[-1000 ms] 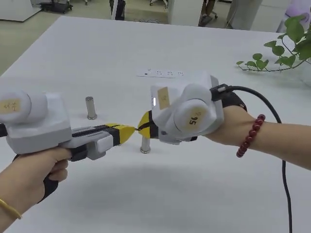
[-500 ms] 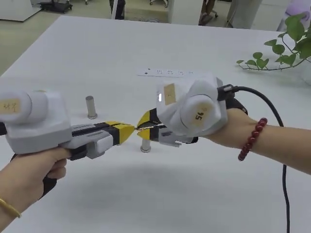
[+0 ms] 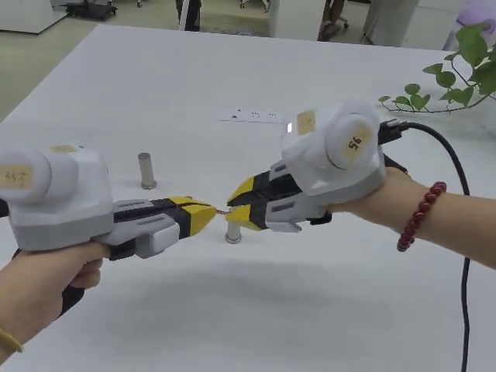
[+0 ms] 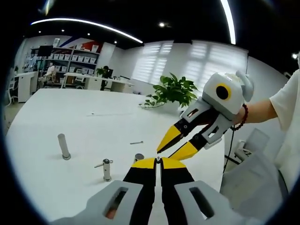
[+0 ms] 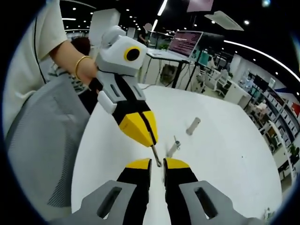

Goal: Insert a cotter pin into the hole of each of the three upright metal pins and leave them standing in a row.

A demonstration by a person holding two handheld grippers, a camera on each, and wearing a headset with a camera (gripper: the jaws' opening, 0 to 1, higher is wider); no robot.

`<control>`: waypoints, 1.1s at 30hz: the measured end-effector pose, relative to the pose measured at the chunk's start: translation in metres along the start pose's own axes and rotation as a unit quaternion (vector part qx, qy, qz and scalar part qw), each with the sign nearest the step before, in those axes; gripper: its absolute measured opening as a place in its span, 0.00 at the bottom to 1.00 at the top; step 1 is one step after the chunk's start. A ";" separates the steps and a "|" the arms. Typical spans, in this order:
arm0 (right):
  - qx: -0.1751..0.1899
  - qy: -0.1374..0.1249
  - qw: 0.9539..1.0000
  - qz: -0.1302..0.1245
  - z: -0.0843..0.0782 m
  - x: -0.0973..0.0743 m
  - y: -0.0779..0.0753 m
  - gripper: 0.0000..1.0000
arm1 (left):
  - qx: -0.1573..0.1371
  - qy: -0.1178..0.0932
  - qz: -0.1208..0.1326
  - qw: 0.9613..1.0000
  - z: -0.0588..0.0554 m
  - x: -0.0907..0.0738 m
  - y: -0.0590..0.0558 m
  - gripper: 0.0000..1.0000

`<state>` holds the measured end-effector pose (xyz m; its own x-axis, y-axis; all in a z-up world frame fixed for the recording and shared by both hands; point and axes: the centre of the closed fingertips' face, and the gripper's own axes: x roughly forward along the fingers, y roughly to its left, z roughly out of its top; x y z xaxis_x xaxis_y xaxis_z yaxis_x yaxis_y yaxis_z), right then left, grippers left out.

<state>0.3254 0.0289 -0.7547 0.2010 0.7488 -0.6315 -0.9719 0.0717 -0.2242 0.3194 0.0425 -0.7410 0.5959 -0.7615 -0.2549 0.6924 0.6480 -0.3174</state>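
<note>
My left gripper (image 4: 158,161) clamps the thin steel cotter pin (image 5: 155,152); my right gripper (image 5: 157,164) stands narrowly parted around its free end. I should close squarely before releasing left.

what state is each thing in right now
left tool: shut on the cotter pin
right tool: open, tips at that pin's free end
cotter pin: held in the air
pinned post: upright, pin through it
bare post: upright, no pin
near post: upright, partly hidden
spare pin: lying loose on the table
</note>
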 end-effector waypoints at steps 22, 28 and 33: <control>0.076 -0.031 0.994 0.071 -0.008 -0.005 0.028 0.11 | 0.019 0.011 -0.071 0.997 -0.009 -0.001 -0.025 0.00; 0.077 -0.031 0.994 0.078 -0.009 -0.006 0.032 0.10 | 0.018 0.005 -0.087 0.996 -0.007 -0.001 -0.032 0.00; 0.073 -0.034 0.993 0.083 -0.008 -0.008 0.036 0.08 | 0.018 0.004 -0.092 0.996 -0.008 -0.002 -0.034 0.00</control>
<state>0.2899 0.0203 -0.7637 0.0333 0.8002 -0.5988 -0.9993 0.0354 -0.0083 0.2917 0.0215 -0.7371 0.4535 -0.8678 -0.2031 0.8042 0.4967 -0.3265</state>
